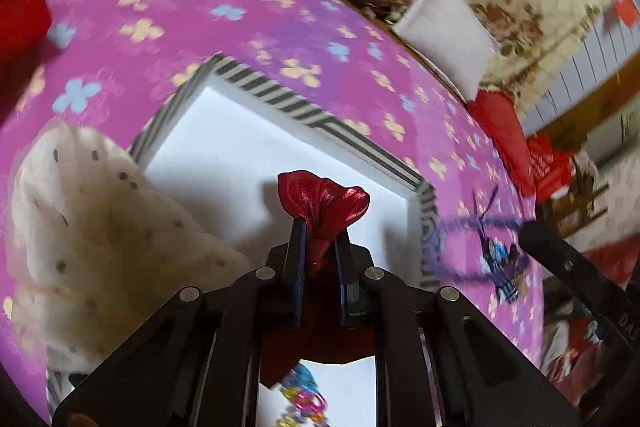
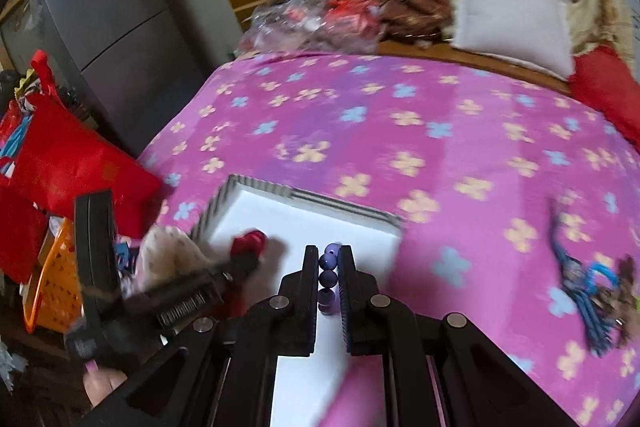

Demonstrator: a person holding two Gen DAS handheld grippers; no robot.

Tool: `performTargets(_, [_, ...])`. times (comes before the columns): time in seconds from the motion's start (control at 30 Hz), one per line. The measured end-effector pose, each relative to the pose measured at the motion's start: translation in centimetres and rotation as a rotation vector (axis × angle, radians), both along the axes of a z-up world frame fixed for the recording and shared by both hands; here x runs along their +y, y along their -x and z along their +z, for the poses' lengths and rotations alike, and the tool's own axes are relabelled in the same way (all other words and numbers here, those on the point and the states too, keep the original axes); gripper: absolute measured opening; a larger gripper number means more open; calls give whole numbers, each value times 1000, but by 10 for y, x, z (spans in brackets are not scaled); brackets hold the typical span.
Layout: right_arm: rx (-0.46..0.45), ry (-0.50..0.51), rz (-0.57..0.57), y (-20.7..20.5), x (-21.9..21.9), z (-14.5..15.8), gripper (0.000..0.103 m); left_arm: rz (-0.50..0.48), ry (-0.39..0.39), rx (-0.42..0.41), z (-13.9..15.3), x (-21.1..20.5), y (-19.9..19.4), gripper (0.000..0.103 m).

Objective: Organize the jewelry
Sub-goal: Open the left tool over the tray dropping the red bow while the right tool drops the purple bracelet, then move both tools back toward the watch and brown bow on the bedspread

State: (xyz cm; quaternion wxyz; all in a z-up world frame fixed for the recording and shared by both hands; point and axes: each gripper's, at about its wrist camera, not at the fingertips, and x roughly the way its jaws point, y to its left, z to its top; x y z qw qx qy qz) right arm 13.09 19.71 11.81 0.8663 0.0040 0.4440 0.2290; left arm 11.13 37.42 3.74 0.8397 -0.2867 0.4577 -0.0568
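Note:
My left gripper (image 1: 320, 227) is shut on a shiny red fabric pouch (image 1: 326, 205), held over the white inside of a striped-rimmed box (image 1: 280, 99). It also shows in the right wrist view (image 2: 244, 255) with the red pouch (image 2: 252, 241). My right gripper (image 2: 329, 259) is shut on a purple bead bracelet (image 2: 329, 277) at the near edge of the box (image 2: 256, 187); the bracelet (image 1: 464, 247) shows as a blurred purple loop in the left wrist view. Colourful trinkets (image 1: 304, 399) lie in the box beneath my left gripper.
The box sits on a pink flowered blanket (image 2: 400, 131). A cream dotted cloth (image 1: 100, 227) lies at the box's left. A blue-and-brown hair tie bundle (image 2: 592, 291) lies on the blanket at right. Pillows (image 2: 512, 15), red bags (image 2: 68, 155) and an orange basket (image 2: 52, 283) surround the bed.

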Motion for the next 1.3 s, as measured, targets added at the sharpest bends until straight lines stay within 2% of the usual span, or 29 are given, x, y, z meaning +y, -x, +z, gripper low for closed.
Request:
performTargets(0.13, [56, 32, -17, -28, 30, -28, 9, 9, 43, 31, -13, 6, -5, 11])
performTargets(0.37, [107, 91, -80, -46, 22, -60, 9, 5, 29, 42, -21, 1, -6, 13])
performTargets(0.47, [92, 135, -100, -44, 17, -62, 9, 27, 59, 34, -23, 6, -6, 24])
performTargets(0.53, [84, 166, -100, -43, 15, -62, 10, 30, 94, 22, -21, 9, -4, 36])
performTargets(0.57, [74, 180, -97, -41, 14, -60, 12, 32, 99, 13, -19, 9, -4, 39])
performTargets(0.6, [66, 188, -95, -40, 14, -59, 23, 33, 99, 3, -16, 9, -4, 46])
performTargets(0.63, [53, 195, -94, -37, 13, -57, 42, 34, 100, -4, -13, 8, -3, 51])
performTargets(0.7, [15, 195, -106, -29, 10, -51, 54, 37, 104, -13, -7, 7, -2, 54])
performTargets(0.77, [-16, 202, -120, -20, 4, -46, 54, 35, 101, -14, 0, 7, -1, 54])
performTargets(0.83, [-3, 200, -122, -11, -2, -45, 54, 41, 97, -7, 7, 11, 2, 54])
performTargets(0.97, [-32, 218, -115, 16, -17, -39, 54, 78, 64, -10, 24, 25, 10, 54])
performTargets(1.07, [-38, 205, -117, 31, -27, -36, 54, 82, -13, 11, 31, 31, 13, 54])
performTargets(1.2, [25, 124, -16, 49, -13, -39, 54, 117, -111, 5, 44, 40, 24, 54])
performTargets(1.3, [56, 137, 115, 75, 21, -49, 54, 146, -168, -29, 57, 47, 32, 54])
